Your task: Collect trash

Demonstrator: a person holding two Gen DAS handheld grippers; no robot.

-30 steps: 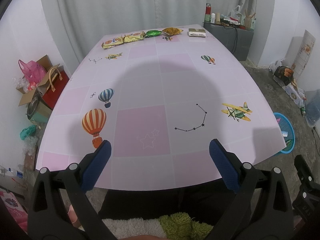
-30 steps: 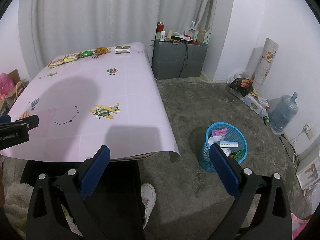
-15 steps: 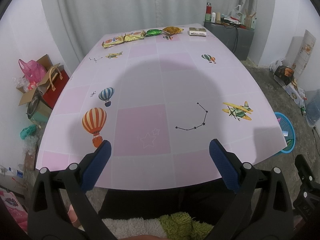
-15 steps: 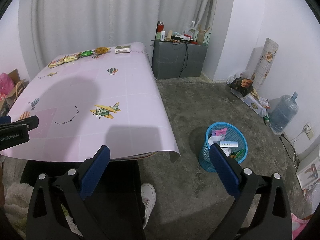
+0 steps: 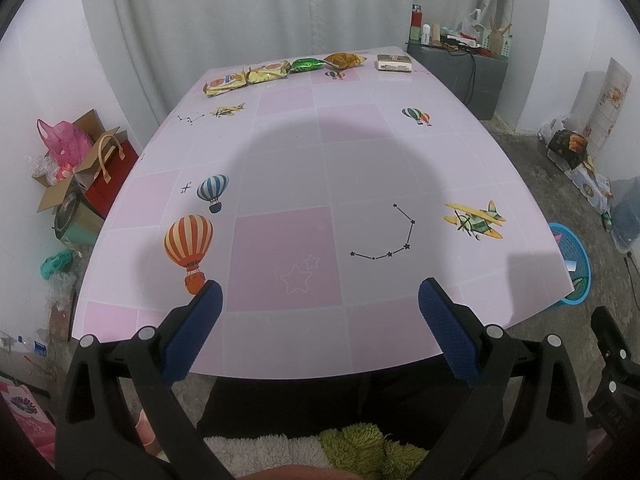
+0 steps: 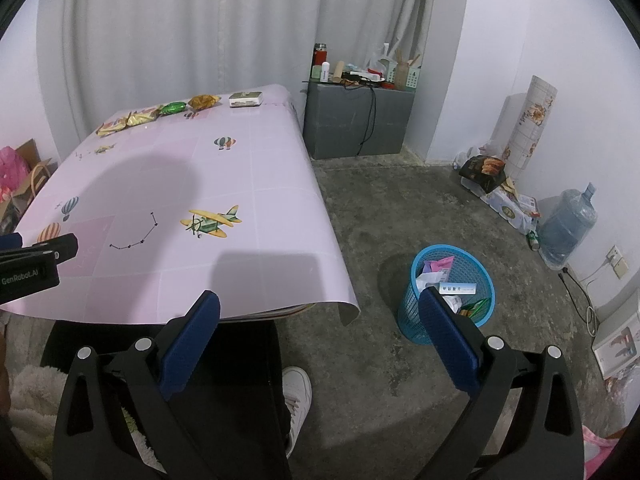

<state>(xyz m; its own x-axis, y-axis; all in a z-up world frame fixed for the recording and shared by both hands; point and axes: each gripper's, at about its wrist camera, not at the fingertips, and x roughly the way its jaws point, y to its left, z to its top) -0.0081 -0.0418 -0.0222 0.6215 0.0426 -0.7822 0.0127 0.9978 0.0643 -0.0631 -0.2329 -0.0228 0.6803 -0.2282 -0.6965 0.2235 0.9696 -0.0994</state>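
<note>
Snack wrappers (image 5: 280,72) lined along table's far edge

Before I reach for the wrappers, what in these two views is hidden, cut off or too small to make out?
- Snack wrappers at the table's far edge: too small in both views to read.
- Small box: label too small to read.
- Blue basket: right claw finger covers part; in the left wrist view the table hides most.
- Basket bottom: buried under trash.
- Under the table: hidden by the cloth.
</note>
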